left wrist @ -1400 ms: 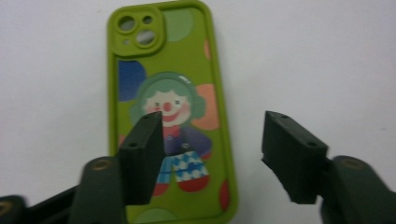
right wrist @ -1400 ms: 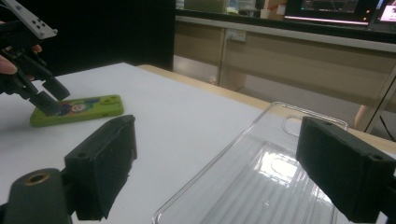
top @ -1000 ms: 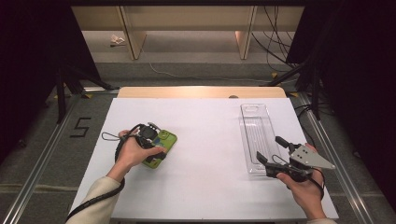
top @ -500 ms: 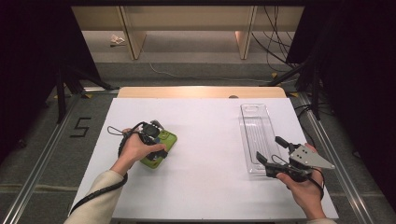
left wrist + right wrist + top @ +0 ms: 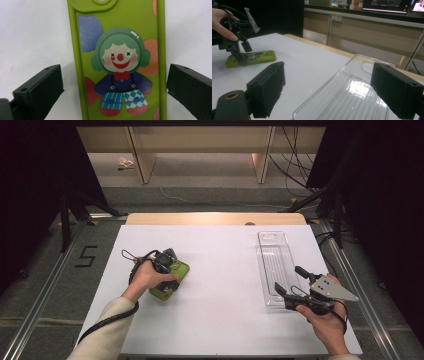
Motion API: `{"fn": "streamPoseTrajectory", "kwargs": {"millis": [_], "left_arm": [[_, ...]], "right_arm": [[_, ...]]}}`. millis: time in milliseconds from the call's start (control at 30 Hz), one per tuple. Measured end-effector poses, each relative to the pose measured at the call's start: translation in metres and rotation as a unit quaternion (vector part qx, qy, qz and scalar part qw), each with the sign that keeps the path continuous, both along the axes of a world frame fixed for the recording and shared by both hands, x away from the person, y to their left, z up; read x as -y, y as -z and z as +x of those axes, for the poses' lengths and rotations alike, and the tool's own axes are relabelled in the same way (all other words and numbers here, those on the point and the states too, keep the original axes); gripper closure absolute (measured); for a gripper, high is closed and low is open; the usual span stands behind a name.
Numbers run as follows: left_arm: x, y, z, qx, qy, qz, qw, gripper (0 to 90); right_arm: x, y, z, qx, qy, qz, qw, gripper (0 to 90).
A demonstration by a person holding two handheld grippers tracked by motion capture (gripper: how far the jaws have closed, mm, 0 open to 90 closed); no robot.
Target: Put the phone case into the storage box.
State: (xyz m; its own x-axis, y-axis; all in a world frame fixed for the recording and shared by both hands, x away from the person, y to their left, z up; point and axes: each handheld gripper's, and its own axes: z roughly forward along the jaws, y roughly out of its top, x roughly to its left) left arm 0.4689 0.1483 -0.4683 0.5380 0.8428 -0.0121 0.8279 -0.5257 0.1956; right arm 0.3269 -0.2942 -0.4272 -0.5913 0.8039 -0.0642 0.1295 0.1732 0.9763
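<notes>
A lime-green phone case (image 5: 120,50) with a clown print lies flat on the white table (image 5: 220,270). My left gripper (image 5: 115,75) is open and low over it, one jaw on each side with a gap to the case's edges. From above, the left gripper (image 5: 166,263) covers the middle of the phone case (image 5: 182,268). My right gripper (image 5: 289,280) stands open at the near end of a clear plastic tray (image 5: 274,257), with nothing between its fingers. In the right gripper view, the tray (image 5: 352,92) lies just beyond my open right gripper (image 5: 330,75), and the phone case (image 5: 260,56) lies farther off under the left gripper (image 5: 242,51).
The table's wooden far edge (image 5: 215,218) borders a lower floor with cables (image 5: 295,165). Metal rails (image 5: 45,290) run along both sides of the table. White table surface spreads between the case and the tray.
My left gripper has shifted slightly right and settled over the phone case, with the forearm swinging inward. The right gripper and tray have not moved.
</notes>
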Motion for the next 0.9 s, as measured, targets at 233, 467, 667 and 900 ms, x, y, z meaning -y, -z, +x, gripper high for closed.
{"fn": "streamPoseTrajectory", "kwargs": {"millis": [233, 467, 667, 900], "left_arm": [[0.0033, 0.0004, 0.0023, -0.006, 0.006, 0.011, 0.9999, 1.0], [0.0049, 0.0021, 0.0053, -0.011, 0.004, 0.019, 0.9998, 1.7], [0.0060, 0.0028, 0.0062, -0.015, 0.004, 0.023, 0.9996, 2.8], [0.0067, 0.0031, 0.0073, -0.022, 0.006, 0.021, 0.9995, 5.6]], "right_arm": [[-0.0004, 0.0001, -0.0001, -0.001, -0.001, -0.002, 1.0000, 13.3], [-0.0003, 0.0001, -0.0001, -0.001, -0.001, -0.002, 1.0000, 13.3], [-0.0005, 0.0002, 0.0000, -0.001, -0.002, -0.002, 1.0000, 13.3], [-0.0007, 0.0007, 0.0001, -0.002, -0.002, -0.002, 1.0000, 13.3]]}}
